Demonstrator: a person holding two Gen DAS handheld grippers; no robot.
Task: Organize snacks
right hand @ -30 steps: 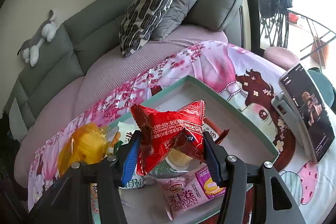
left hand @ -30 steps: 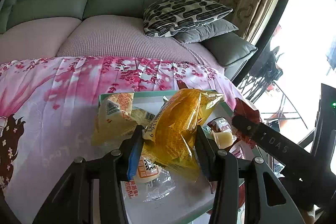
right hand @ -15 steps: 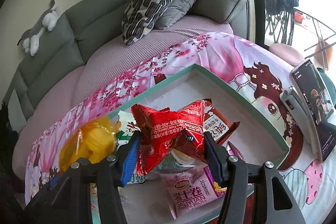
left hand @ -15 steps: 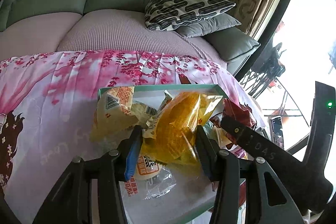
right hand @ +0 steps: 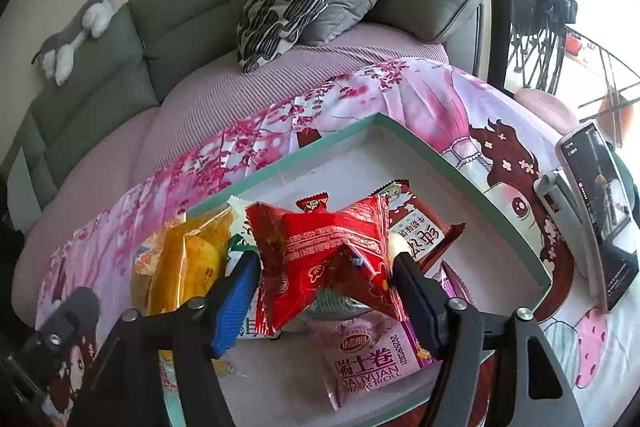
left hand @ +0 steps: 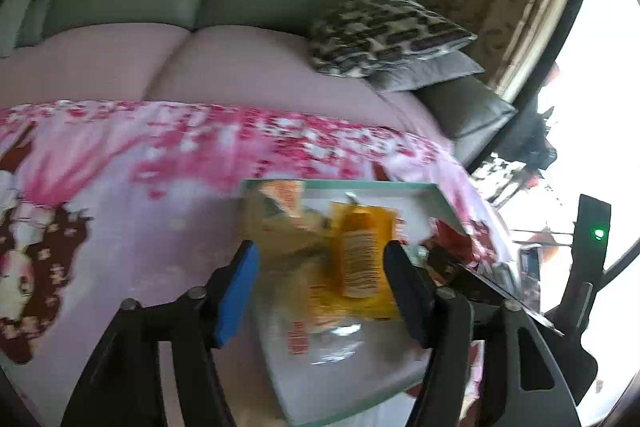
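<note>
**Spotter:** Teal-rimmed tray (right hand: pixel 472 183) is your landmark. Your right gripper (right hand: pixel 326 281) hangs over its near half, jaws opening. The red packet (right hand: pixel 324 251) sits between them, its crumpled ends touching or nearly touching both pads; I can't tell if any squeeze is left.

**Recorder:** And your left gripper (left hand: pixel 320 285)?

**Spotter:** Over the tray's near left corner, jaws opening too. The orange packet (left hand: pixel 362 251) lies between them, close beside the black finger (left hand: pixel 404 291) and apart from the blue pad (left hand: pixel 236 295). It looks released onto the pile. That view is blurred, so take it loosely.

**Recorder:** Contents of the tray?

**Spotter:** Snacks are heaped at the near left. A pink roll packet (right hand: pixel 368 359) lies at the near edge, a maroon packet (right hand: pixel 420 231) behind the red one. The far right of the tray floor is bare.

**Recorder:** Risks?

**Spotter:** My judgement only. The red packet is puffy and slick; dropped on that heap, it may slide toward the near rim and over. If foil snags a pad as you pull back, it drags out with you. Your two tools are near each other, so a careless retreat could knock them together. A phone on a stand (right hand: pixel 600 211) is just right of the tray; swing wide that way and you tip it.
</note>
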